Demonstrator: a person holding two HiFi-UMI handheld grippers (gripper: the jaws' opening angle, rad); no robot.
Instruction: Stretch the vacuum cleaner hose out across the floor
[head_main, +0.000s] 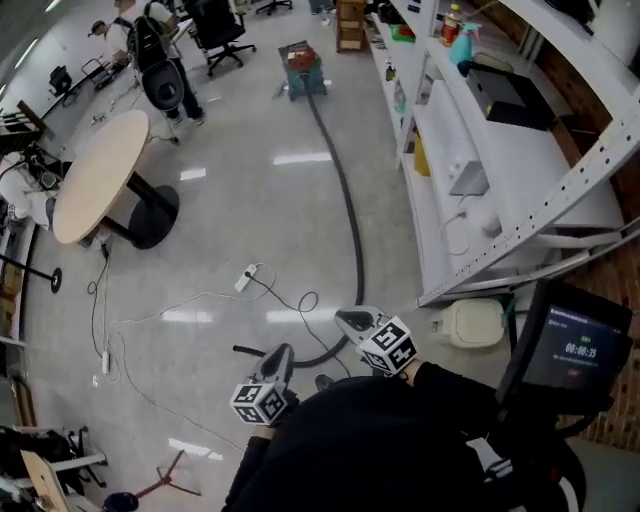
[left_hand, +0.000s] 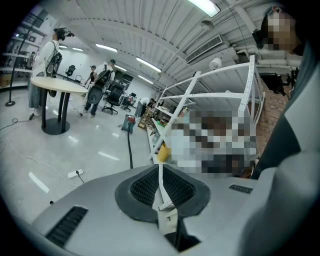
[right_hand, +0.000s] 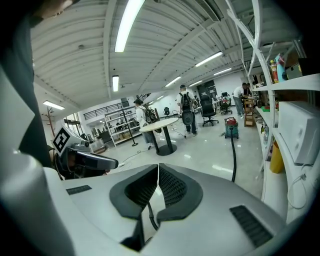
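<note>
The teal and red vacuum cleaner (head_main: 302, 70) stands far up the floor. Its black hose (head_main: 352, 232) runs toward me in a long line, then curves left and ends near my grippers. Over that near end, my left gripper (head_main: 283, 352) and right gripper (head_main: 345, 318) hang side by side, both shut and holding nothing. In the left gripper view the pads (left_hand: 161, 172) meet, with the vacuum (left_hand: 129, 123) and hose (left_hand: 130, 152) beyond. The right gripper view shows closed pads (right_hand: 158, 172), the vacuum (right_hand: 231, 128), the hose (right_hand: 233, 157) and the left gripper (right_hand: 85, 161) beside it.
White metal shelving (head_main: 480, 180) lines the right side of the hose. A round table (head_main: 100, 175) stands at the left. A white power strip (head_main: 246, 277) and thin cables trail over the floor. People (head_main: 160, 60) and an office chair (head_main: 222, 30) are at the back.
</note>
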